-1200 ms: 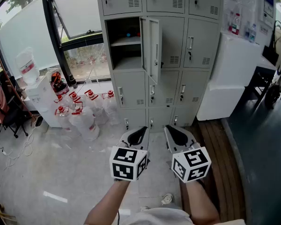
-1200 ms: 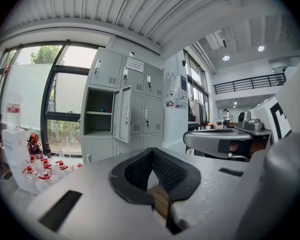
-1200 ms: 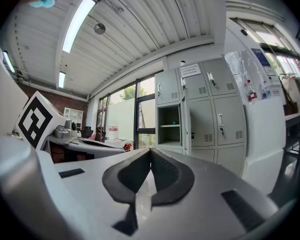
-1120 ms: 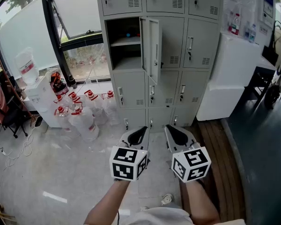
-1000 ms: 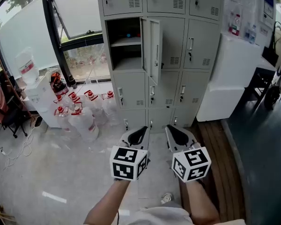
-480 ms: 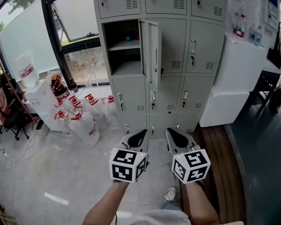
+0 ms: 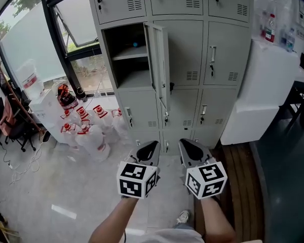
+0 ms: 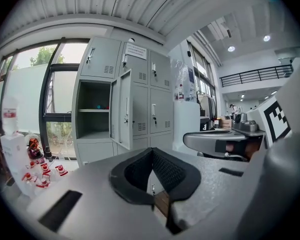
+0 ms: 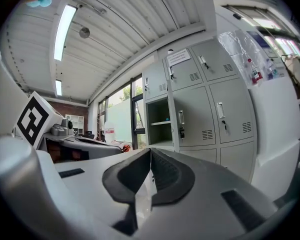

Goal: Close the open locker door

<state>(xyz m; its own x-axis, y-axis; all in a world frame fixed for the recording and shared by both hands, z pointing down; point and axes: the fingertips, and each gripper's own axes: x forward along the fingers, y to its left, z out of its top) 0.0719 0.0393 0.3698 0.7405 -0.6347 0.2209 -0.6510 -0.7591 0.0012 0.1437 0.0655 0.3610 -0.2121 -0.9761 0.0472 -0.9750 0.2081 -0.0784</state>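
Left gripper: jaws together, nothing between them; held low in front of the person, pointing toward the lockers.
Right gripper: jaws pressed together, also empty; just beside the left one, at about the same height.
Contact: neither gripper touches anything; both are well apart from the cabinet.
Locker door: stands open, swung out toward the room on its right-hand hinge, handle on the free edge. It belongs to the left column, in the row below the top one.
Open compartment: 1 shelf inside, a small item at the back too small to name.
Locker bank: every other door in view is shut.
Surroundings: water jugs on the floor to the left, below the window.
Progress: nothing of the closing is done; the approach is under way.
Left to do: reach the door, push its free edge leftward until it sits flush.
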